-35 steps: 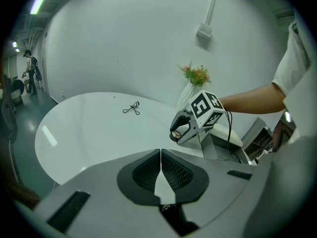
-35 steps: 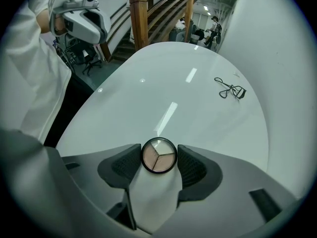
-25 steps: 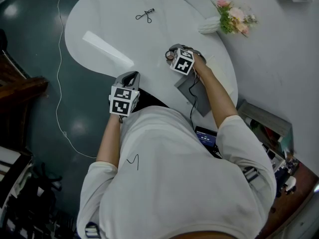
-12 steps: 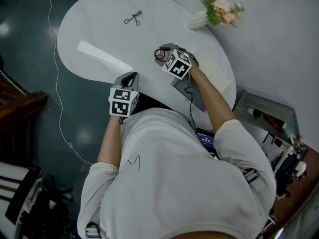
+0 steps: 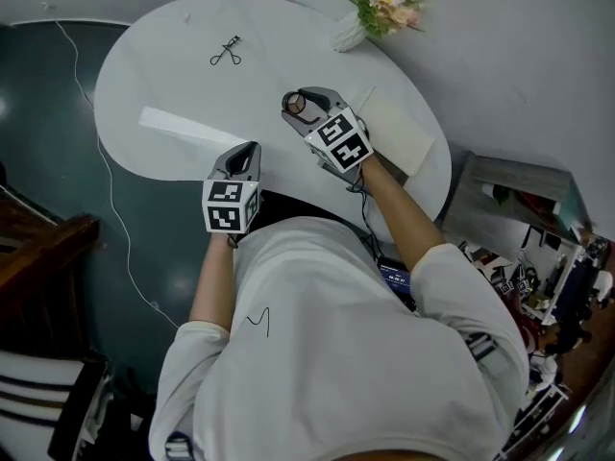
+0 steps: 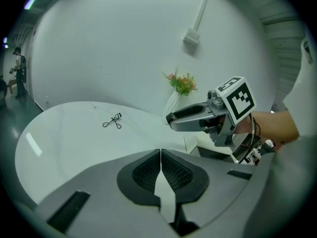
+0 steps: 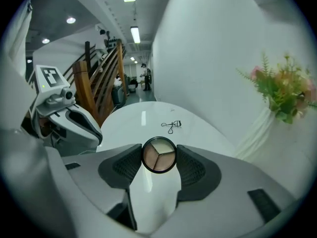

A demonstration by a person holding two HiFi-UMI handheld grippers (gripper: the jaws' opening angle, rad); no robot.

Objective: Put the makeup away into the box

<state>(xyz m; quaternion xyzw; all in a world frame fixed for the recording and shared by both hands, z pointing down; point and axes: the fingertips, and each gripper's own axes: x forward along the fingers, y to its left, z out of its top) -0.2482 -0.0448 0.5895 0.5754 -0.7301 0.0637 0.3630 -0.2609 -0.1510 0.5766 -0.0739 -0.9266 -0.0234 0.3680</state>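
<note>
A round eyeshadow compact [image 7: 159, 155] with three shades sits clamped between the jaws of my right gripper [image 7: 159, 158], which is shut on it. In the head view that right gripper [image 5: 300, 106] hovers over the white table [image 5: 173, 84] with the compact [image 5: 297, 105] at its tip. My left gripper [image 5: 247, 152] is at the table's near edge, shut and empty, its jaws [image 6: 160, 157] pressed together. A black eyelash curler [image 5: 228, 52] lies on the far side of the table. A pale flat box [image 5: 399, 133] lies just right of the right gripper.
A white vase of pink flowers [image 5: 377, 0] stands at the table's far right edge by the wall. A dark grey flat piece [image 5: 338, 173] shows under my right wrist. A thin cable [image 5: 110, 209] trails over the dark floor at left. Shelving clutter [image 5: 538, 267] stands at the right.
My right gripper has carried the compact a little to the left, out over the table. The head camera has shifted. My left gripper has stayed at the near edge.
</note>
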